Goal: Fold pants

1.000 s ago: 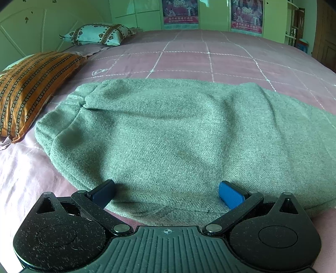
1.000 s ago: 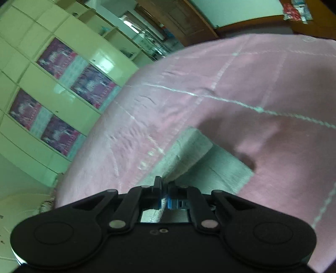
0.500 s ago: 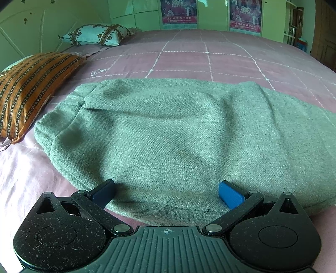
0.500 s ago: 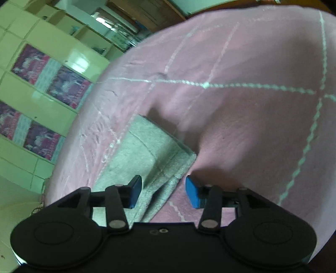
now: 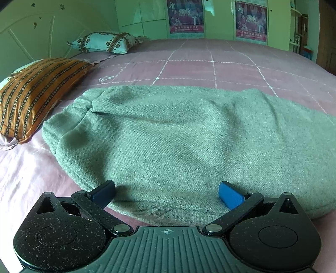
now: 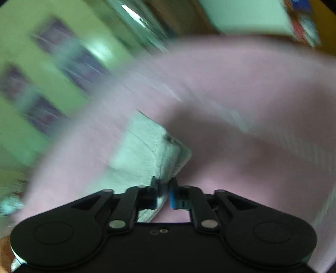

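Note:
Grey-green pants [image 5: 178,136] lie flat across the pink bed, with the waistband end at the left. My left gripper [image 5: 167,193] hovers open over their near edge, its blue pads wide apart and nothing pinched between them. In the blurred right wrist view, the leg end of the pants [image 6: 147,151] lies on the sheet. My right gripper [image 6: 163,189] is at its near corner, its jaws closing tight, with a fold of the cloth pinched between the pads.
The pink checked bed sheet [image 5: 210,63] stretches far beyond the pants. An orange striped pillow [image 5: 35,92] lies at the left by the waistband, with a white patterned pillow [image 5: 105,42] behind it. Green wardrobe doors with posters [image 5: 184,19] stand past the bed.
My right gripper opened over the leg end, dropped lower and closed on its corner. Its view is now blurred by motion. The left gripper and the pants under it stayed still.

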`<state>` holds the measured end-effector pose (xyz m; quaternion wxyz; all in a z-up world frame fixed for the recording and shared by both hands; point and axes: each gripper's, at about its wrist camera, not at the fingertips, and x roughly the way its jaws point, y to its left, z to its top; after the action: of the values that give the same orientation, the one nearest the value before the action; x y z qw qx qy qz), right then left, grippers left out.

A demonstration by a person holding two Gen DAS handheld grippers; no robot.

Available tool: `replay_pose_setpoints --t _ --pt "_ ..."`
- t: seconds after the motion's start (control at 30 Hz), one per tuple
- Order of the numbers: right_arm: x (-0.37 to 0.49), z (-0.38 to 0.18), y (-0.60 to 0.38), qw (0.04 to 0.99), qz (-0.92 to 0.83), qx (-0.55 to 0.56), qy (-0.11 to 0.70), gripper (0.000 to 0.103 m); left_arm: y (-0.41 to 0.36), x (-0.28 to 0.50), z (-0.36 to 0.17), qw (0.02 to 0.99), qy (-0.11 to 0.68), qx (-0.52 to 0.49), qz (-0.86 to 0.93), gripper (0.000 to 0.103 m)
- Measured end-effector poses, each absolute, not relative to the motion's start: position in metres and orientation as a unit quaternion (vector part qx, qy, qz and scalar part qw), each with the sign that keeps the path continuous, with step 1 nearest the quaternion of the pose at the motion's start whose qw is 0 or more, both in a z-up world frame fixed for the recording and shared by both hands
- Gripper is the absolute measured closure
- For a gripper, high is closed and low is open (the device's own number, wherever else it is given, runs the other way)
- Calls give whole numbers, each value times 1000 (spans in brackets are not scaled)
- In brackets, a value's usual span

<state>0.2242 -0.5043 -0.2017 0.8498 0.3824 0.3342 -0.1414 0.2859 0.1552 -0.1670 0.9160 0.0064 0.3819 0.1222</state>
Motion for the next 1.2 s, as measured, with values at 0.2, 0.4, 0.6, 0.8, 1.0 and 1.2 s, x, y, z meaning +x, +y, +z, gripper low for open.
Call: replay_pose_setpoints --t 0.2,0.4,0.6,0.8,1.0,1.2 --pt "191 -151 -463 904 -194 284 252 89 166 270 -151 924 349 -1 157 0" --pt "226 -133 -402 941 -89 201 257 89 155 302 -124 943 317 1 100 0" --pt "280 -126 -332 944 17 152 292 88 204 346 -119 930 330 -17 162 0" --pt "349 -123 -221 922 174 103 331 87 288 362 -123 907 348 -37 234 0" --pt "408 -123 -116 898 262 69 346 87 345 372 -149 884 355 -149 266 9" --pt "440 -140 -63 883 284 62 369 84 352 379 -160 896 332 -185 230 32"
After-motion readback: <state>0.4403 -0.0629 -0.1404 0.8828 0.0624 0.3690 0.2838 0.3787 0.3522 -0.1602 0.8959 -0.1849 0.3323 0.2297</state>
